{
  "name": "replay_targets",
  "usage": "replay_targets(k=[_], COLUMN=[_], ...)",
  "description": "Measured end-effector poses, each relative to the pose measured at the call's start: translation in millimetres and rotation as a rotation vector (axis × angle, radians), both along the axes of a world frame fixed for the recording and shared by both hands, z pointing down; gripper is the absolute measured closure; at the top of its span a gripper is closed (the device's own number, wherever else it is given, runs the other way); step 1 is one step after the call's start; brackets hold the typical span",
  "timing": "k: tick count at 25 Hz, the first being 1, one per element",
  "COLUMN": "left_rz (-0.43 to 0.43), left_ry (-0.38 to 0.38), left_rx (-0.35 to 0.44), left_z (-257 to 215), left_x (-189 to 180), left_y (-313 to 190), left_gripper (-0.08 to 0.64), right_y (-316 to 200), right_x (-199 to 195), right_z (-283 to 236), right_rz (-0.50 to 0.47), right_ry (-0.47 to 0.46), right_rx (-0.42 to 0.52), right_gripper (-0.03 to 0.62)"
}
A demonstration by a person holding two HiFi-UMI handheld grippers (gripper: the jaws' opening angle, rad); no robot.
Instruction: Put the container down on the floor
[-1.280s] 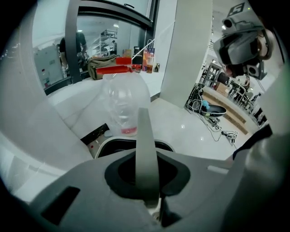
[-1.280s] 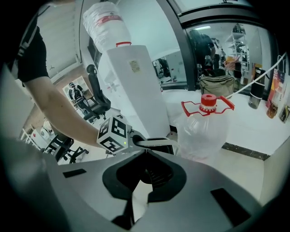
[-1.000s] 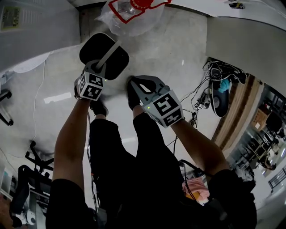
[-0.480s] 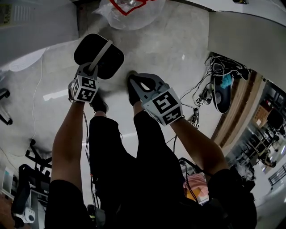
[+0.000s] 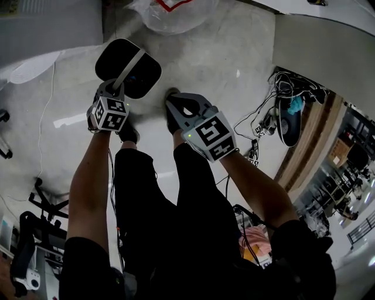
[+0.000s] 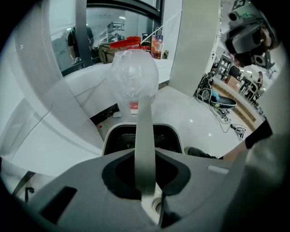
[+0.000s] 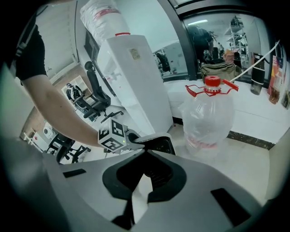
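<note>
Head view has the container (image 5: 111, 61) out in front of the person's feet, low over the pale floor (image 5: 222, 64). From where I stand I can't say whether its base is touching down. It is a black, round-cornered tub with a light grey rim, and the inside looks like dark mesh in the left gripper view. One flat grey handle (image 5: 130, 63) arches across the top from side to side.

The left gripper (image 5: 114, 88) has its jaws closed tight on the middle of that handle, so the band runs straight up between them and the tub sits beneath. The right gripper (image 5: 170, 104) is just beside it, nearer the person's leg. Its jaws are pressed together with nothing between them, and it isn't touching the tub.

Counting it up: one container with one handle, and two grippers, each with its marker cube. There is one big clear plastic bottle (image 5: 176, 12) with a red cap and red carry loop, standing on the floor beyond the tub, towards the wall. One white water dispenser (image 7: 136, 77) with an upturned bottle on top shows in the right gripper view. One tangle of cables (image 5: 275, 111) lies on the floor off to the person's right, well apart from the tub. Two dark shoes (image 5: 129, 135) show, both planted behind the container.
</note>
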State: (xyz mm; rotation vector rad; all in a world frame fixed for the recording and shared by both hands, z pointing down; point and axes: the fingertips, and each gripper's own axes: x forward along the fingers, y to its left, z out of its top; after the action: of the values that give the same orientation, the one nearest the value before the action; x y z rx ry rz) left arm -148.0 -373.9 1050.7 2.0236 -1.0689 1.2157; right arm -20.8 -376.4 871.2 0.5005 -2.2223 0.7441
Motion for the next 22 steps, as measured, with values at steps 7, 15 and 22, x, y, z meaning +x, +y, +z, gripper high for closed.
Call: replay_targets(k=[7,15,22], left_rz=[-0.048,-0.103,-0.051], left_ry=[-0.024,0.007,0.023], left_rx=[0.002,0.004,-0.045], left_z=[-5.4,-21.4,-23.8], left_x=[-7.9,-23.1,-12.8], left_y=[9.9,17.1,18.8], left_gripper=[0.445,0.426,0.422], right_y=[7.3,15.4,22.8], right_x=[0.3,-2.7,-4.1], right_z=[-0.1,-7.2,-16.0], right_rz=[-0.016,-0.017,-0.041], right_ry=[0.014,0.011,0.010], right_rx=[-0.001,-0.007,-0.006], right_gripper=[0.583,0.583,0.583])
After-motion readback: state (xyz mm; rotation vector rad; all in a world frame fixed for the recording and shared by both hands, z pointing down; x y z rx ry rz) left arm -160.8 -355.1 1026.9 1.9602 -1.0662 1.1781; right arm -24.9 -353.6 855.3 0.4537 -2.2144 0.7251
